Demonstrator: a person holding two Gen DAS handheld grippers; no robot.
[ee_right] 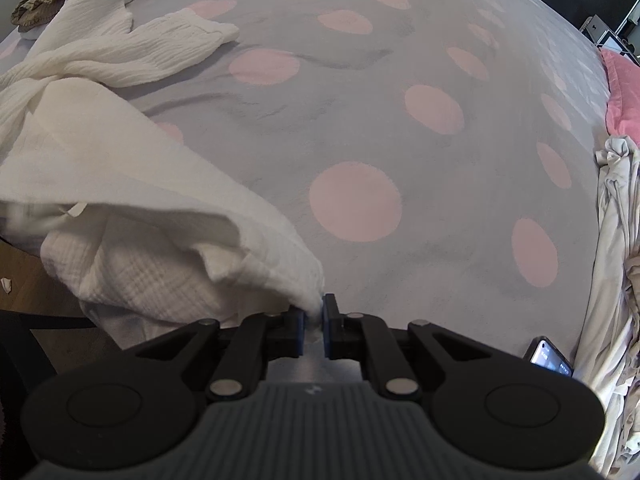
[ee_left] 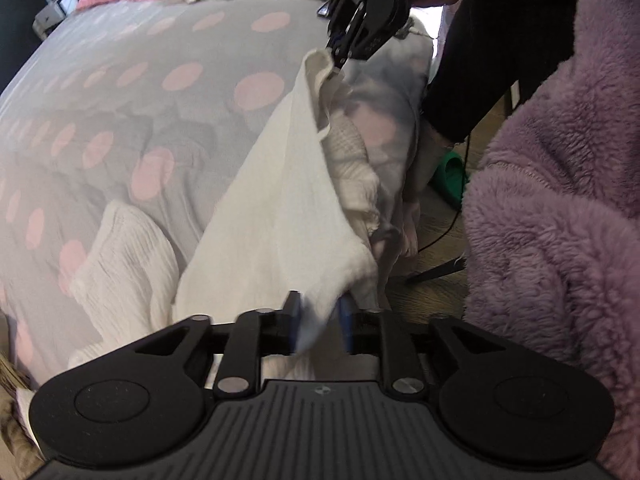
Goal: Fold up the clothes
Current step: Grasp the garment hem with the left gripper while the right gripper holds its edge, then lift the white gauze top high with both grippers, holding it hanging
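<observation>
**White cloth stretched between two grippers over the bed**

A white cloth (ee_left: 280,200) is held up above a grey bed (ee_right: 400,120) dotted with pink. In the left wrist view, the left gripper (ee_left: 320,320) is seen with its blue pads parted; a corner of the cloth hangs between them, and whether it is pressed by the pads cannot be told, the corner being blurred. From there the cloth runs up to the right gripper (ee_left: 338,58), by which its far corner is pinched.

In the right wrist view, the right gripper (ee_right: 315,326) is closed on that corner, the pads nearly together with fabric bunched between them. The cloth (ee_right: 140,220) is draped away to the left, part of it over the bed's edge. A phone (ee_right: 550,358) lies just right of the gripper, beside a crumpled pale sheet (ee_right: 616,240). A purple fleece sleeve (ee_left: 560,200) fills the right of the left wrist view.
</observation>
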